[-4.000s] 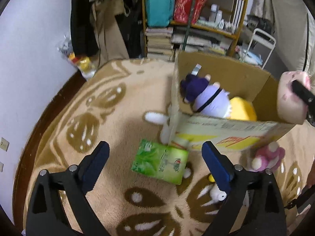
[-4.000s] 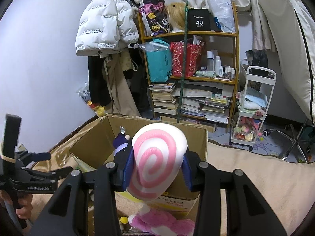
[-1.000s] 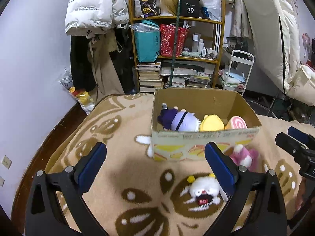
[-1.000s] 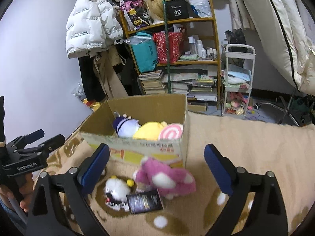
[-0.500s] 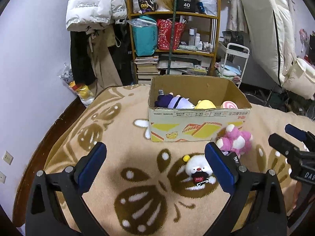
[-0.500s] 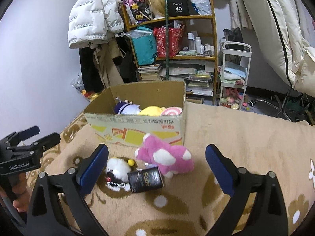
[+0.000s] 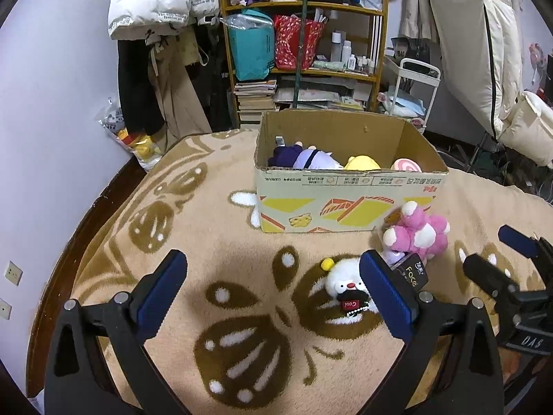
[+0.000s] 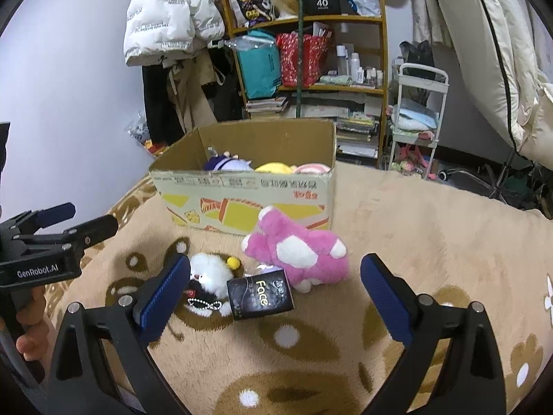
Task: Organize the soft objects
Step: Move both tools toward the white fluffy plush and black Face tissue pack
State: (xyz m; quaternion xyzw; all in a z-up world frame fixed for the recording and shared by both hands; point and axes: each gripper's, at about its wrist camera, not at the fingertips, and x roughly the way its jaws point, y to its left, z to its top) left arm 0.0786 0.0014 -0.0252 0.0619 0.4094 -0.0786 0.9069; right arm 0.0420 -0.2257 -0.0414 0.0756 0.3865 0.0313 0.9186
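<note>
Two soft toys lie loose mid-frame on the blanket (image 8: 432,228): a pink plush (image 8: 297,252) just before the cardboard box (image 8: 249,204) and a white plush (image 8: 207,273) lower left, with a black packet (image 8: 261,297) touching both. Both the right gripper (image 8: 274,297) and left gripper (image 7: 273,290) hang spread and empty. Best to straddle the pink body, clear of the packet. Only the left view shows the swirl cushion's (image 7: 404,166) face inside the box.

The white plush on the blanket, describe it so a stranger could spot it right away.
Find the cardboard box on the tan blanket. In front of it lie three things: a pink plush, a black packet, and the white plush. It alone has a yellow pom-pom.
</note>
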